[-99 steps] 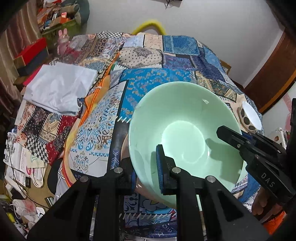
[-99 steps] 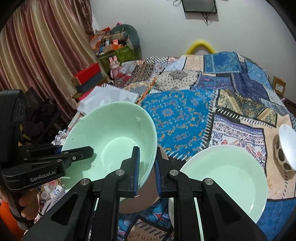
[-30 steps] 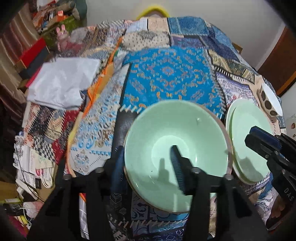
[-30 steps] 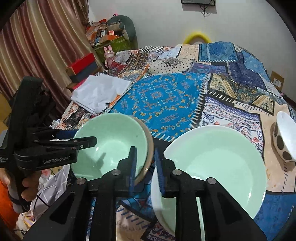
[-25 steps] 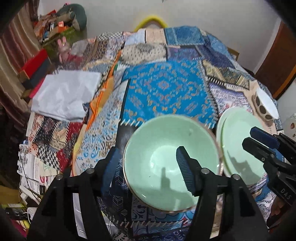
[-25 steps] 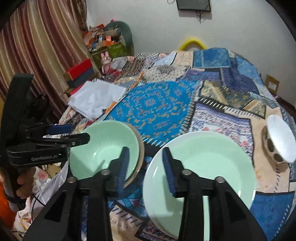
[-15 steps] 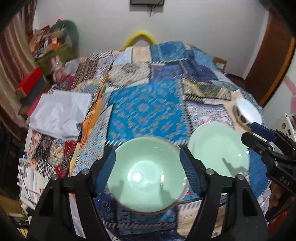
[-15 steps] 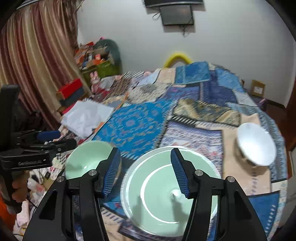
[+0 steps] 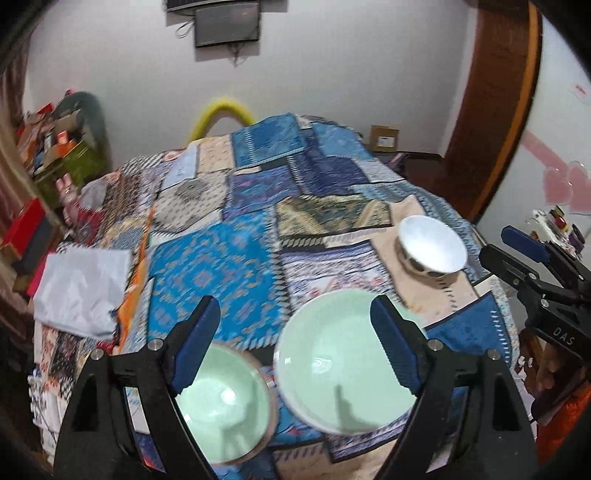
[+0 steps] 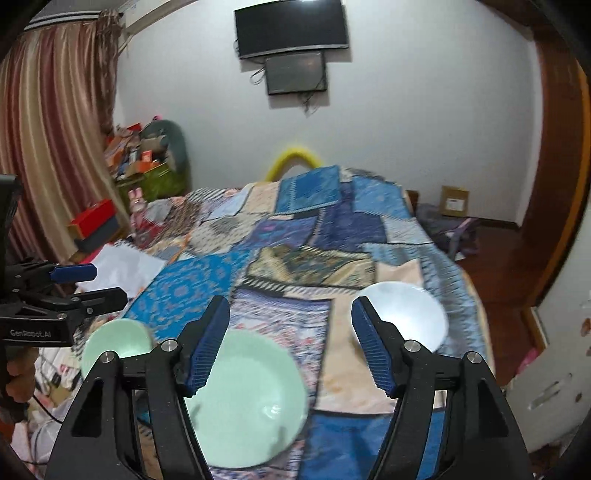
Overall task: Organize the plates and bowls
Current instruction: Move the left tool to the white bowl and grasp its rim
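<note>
Here both grippers hang above the near edge of a bed covered with a patchwork quilt [image 9: 236,266], and neither carries anything. The left gripper [image 9: 295,339] has its blue-padded jaws spread wide, and so does the right gripper [image 10: 290,343]. At the near edge, towards the left corner, sits a mint-green bowl [image 9: 225,402] nested in a second bowl of which only a brownish rim shows round it. Just beside it to the right lies a mint-green plate [image 9: 340,358], close to the stack, though blur hides whether the rims touch. Farther right, near the right edge of the bed, a white bowl [image 9: 430,247] with dark spots on its outer wall rests tilted on a beige patch, well apart from the green dishes. A folded white cloth [image 9: 83,291] lies at the left edge. A black screen [image 10: 291,31] hangs on the far wall.
</note>
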The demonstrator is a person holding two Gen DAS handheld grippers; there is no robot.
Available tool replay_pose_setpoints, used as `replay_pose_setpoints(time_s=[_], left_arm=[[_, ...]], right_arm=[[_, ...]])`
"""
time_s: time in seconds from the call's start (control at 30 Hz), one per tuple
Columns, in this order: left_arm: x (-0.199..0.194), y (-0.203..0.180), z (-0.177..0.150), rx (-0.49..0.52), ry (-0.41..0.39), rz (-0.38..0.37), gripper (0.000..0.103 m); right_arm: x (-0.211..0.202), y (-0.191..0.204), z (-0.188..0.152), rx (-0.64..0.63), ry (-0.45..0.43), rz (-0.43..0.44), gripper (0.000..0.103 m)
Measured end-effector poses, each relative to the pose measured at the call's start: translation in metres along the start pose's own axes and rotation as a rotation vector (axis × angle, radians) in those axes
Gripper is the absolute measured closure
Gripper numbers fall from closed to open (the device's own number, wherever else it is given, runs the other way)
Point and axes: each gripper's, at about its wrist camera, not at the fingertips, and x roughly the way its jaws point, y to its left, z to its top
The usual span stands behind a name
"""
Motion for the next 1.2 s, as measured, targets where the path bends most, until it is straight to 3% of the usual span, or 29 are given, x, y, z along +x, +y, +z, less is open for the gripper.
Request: replay_pose_setpoints(time_s=[0.33, 0.87, 1.0, 1.2], left_arm=[[0.037, -0.068, 0.037, 0.098, -0.009, -0.072, 0.015], [0.157, -0.125, 0.060, 0.118, 0.116, -0.139, 0.015], [0.186, -0.130, 0.060, 0.105, 0.155, -0.155, 0.015], [0.218, -0.139, 0.057, 0.119, 0.189, -0.149, 0.018]], right_arm=[[0.005, -0.063, 0.001, 0.067, 0.004, -0.107, 0.036], [0.073, -0.146, -0.027, 0.167, 0.138, -0.197, 0.036], [0.096, -0.161, -0.037, 0.198, 0.191, -0.182, 0.055], [0.120, -0.178, -0.047, 0.242, 0.252, -0.147, 0.073]])
